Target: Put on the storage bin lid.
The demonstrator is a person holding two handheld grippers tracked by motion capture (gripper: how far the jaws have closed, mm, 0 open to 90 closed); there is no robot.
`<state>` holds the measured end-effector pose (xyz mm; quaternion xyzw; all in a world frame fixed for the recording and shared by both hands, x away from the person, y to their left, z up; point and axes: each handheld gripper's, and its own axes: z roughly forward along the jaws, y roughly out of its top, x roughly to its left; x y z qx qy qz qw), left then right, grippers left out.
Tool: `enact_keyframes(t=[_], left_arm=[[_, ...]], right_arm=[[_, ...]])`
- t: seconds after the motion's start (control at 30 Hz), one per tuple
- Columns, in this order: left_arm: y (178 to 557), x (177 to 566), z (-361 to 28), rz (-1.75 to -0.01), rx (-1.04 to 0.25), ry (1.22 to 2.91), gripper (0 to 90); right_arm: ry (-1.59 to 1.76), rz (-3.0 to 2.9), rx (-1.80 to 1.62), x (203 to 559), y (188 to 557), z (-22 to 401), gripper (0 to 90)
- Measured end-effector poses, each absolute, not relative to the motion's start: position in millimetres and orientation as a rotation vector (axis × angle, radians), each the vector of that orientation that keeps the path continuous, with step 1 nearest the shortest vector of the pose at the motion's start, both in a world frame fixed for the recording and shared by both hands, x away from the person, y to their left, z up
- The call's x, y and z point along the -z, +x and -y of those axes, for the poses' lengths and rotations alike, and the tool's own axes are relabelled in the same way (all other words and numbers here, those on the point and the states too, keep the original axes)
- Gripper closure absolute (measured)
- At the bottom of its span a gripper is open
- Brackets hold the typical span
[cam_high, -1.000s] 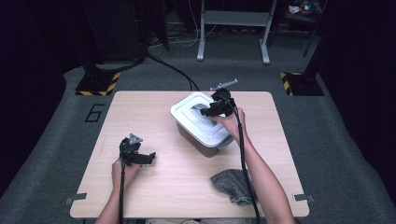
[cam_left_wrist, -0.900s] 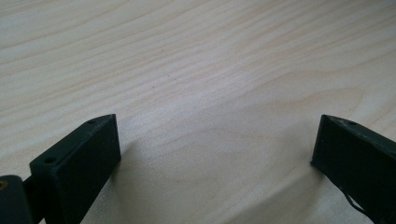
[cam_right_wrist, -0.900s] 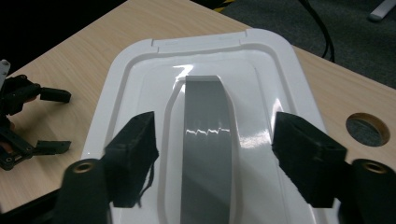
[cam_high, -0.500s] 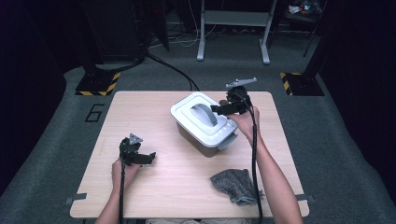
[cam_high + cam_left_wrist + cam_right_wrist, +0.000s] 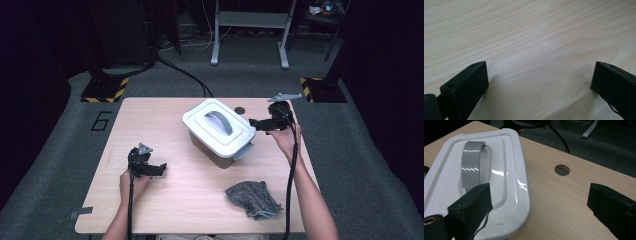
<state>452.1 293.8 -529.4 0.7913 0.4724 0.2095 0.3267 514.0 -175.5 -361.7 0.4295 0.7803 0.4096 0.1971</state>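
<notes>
Standing mid-table, lidded white box (image 5: pixel 218 131): right gripper (image 5: pixel 253 123) just beside its right edge, jaws just opened wide, empty, handle (image 5: pixel 220 121) apparently released; left gripper (image 5: pixel 161 170) apart, idle, left of box; next likely side latch (image 5: pixel 242 151), needing realignment.

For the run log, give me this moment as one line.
box: lid on, handle free | right gripper: open, beside lid, jaws just opened, nothing between | left gripper: open on table | cloth: untouched
</notes>
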Motion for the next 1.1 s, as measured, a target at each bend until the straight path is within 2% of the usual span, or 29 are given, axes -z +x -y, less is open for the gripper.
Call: enact_keyframes(t=[0.23, 0.53, 0.9, 1.1], left_arm=[[452.0, 529.4, -293.8, -1.238, -0.549, 2.073, 0.5], [452.0, 529.9, -293.5, -1.236, -0.554, 2.067, 0.5], [452.1, 529.5, -293.8, -1.239, -0.547, 2.073, 0.5], [452.1, 529.5, -293.8, -1.239, -0.547, 2.072, 0.5]], right_arm=[[1.267, -2.131, -1.139, 381.4, 500.4, 209.5, 2.9], [1.379, -2.104, -1.135, 429.0, 487.7, 243.6, 2.9], [1.432, -2.141, -1.022, 496.1, 472.4, 251.5, 2.8], [1.426, -2.161, -0.983, 516.9, 470.1, 248.2, 1.6]])
